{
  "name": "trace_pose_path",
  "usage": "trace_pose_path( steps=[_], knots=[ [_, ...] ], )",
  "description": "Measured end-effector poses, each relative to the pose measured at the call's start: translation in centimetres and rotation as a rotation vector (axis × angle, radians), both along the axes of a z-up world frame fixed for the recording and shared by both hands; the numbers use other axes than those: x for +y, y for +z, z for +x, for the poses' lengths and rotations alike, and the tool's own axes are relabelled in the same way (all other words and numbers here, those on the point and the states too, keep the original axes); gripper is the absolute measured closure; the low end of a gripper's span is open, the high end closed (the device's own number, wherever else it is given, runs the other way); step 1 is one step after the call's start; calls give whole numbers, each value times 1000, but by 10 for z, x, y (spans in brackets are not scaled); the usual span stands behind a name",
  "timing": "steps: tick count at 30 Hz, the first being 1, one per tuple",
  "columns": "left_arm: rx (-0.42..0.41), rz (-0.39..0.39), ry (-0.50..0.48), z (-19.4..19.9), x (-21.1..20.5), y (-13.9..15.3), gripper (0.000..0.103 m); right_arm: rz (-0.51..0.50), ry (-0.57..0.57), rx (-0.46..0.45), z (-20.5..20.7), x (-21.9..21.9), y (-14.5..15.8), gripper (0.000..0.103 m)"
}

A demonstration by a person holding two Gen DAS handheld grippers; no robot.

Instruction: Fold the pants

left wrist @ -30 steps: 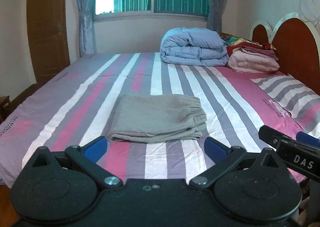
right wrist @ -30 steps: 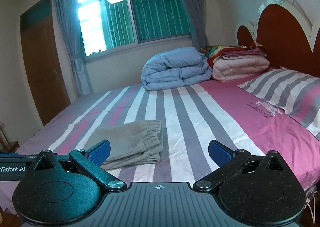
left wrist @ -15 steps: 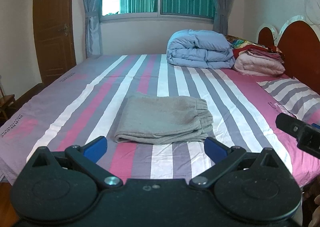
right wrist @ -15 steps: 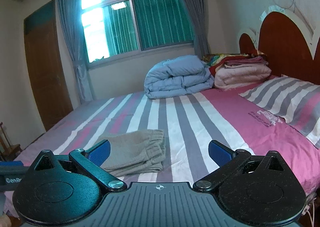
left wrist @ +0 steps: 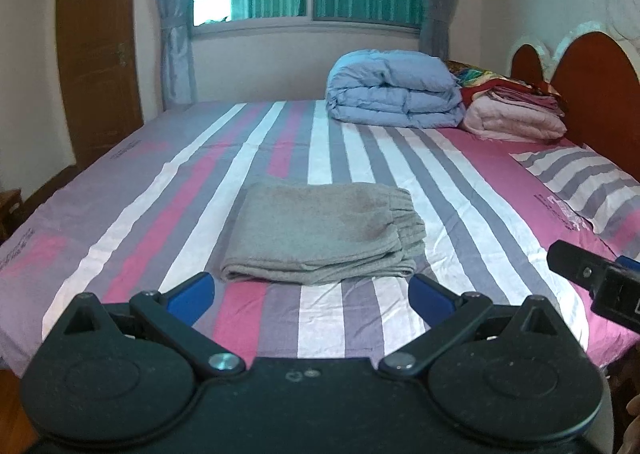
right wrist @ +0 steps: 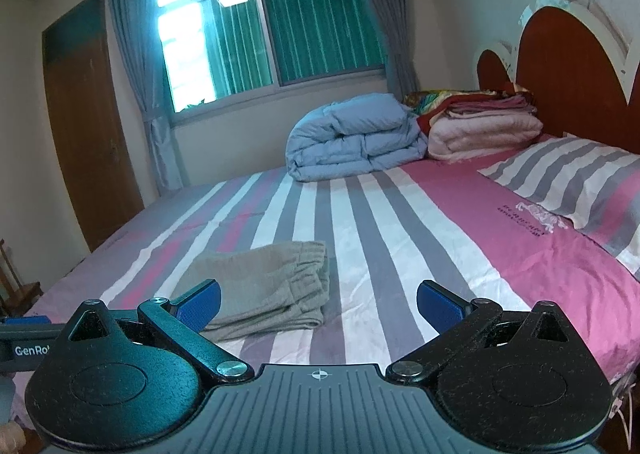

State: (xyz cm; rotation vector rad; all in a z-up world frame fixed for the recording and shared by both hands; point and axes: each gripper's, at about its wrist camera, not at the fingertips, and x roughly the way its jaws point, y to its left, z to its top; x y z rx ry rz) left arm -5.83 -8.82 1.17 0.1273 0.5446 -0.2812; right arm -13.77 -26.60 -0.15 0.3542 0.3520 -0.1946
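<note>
The grey pants (left wrist: 320,234) lie folded into a flat rectangle near the front of the striped bed (left wrist: 120,189), waistband to the right. They also show in the right wrist view (right wrist: 264,286), low and left. My left gripper (left wrist: 312,294) is open and empty, held back from the pants' near edge. My right gripper (right wrist: 318,304) is open and empty, to the right of the pants and apart from them. Part of the right gripper's body (left wrist: 592,278) shows at the right edge of the left wrist view.
A folded blue duvet (left wrist: 394,93) and a stack of pink and red blankets (left wrist: 516,109) sit at the far side of the bed. A striped pillow (right wrist: 572,177) lies by the headboard (right wrist: 576,69) on the right. A wooden door (left wrist: 100,53) is at the left.
Both grippers have drawn back slightly and shifted their view; the pants lie unmoved on the bed. Both stay open and empty.
</note>
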Motion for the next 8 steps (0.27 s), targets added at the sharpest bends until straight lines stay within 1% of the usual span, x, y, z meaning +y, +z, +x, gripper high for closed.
trace_pose_path(
  steps=[2, 3, 4, 5, 6, 8],
  knots=[
    [-7, 0, -21, 1, -1, -3, 7, 7, -3, 6, 2, -1, -2, 0],
    [-17, -19, -26, 1, 0, -3, 12, 10, -5, 6, 2, -1, -4, 0],
    [-25, -50, -26, 2, 2, -4, 13, 13, -9, 5, 2, -3, -4, 0],
    [-25, -68, -26, 4, 3, -5, 14, 19, -15, 3, 2, -4, -6, 0],
    [-16, -66, -26, 9, 3, -6, 14, 23, -19, 1, 2, -5, -7, 0],
    [3, -60, -28, 19, 2, -9, 10, 33, -30, 5, 4, -8, -9, 0]
  ],
)
